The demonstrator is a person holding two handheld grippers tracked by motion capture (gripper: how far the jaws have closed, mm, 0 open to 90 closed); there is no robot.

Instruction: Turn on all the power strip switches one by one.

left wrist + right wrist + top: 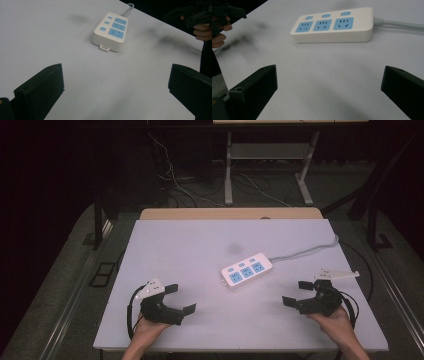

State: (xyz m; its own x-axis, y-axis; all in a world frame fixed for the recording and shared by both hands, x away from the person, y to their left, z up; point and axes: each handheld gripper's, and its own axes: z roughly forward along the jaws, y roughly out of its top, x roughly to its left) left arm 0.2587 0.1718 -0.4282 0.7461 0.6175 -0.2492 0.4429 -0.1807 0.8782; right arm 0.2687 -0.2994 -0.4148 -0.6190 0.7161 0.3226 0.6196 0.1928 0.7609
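Both pairs of black fingers stand wide apart and hold nothing. On the left gripper [180, 299], held near the front left corner of the table [170, 245], one finger [41, 90] shows at the lower left of its own view and the other at the lower right, with bare table surface between them. The right gripper [296, 293] sits near the front right corner, its fingers [254, 90] spread just as widely in its own view. Each gripper is held by a hand [150, 327] coming in from the front edge of the table, and each carries a pale three-cornered plate on top.

Between the two grippers, a little farther back on the table and well apart from both, lies a white power strip [247, 269]. It rests flat, turned at an angle, with three blue sockets [323, 25] in a row and three small blue buttons [326, 15] beside them. A grey cord [305, 251] runs from its far end toward the right back edge of the table and drops over it.

From the left gripper, the strip [110, 32] is seen end-on, with a small tab at its near end. From the right gripper, the strip [334, 33] is seen along its long side, sockets facing up. Faint dark smudges mark the pale table top around it. Beyond the table, the floor is dark, with loose cables and the legs of a metal stand.
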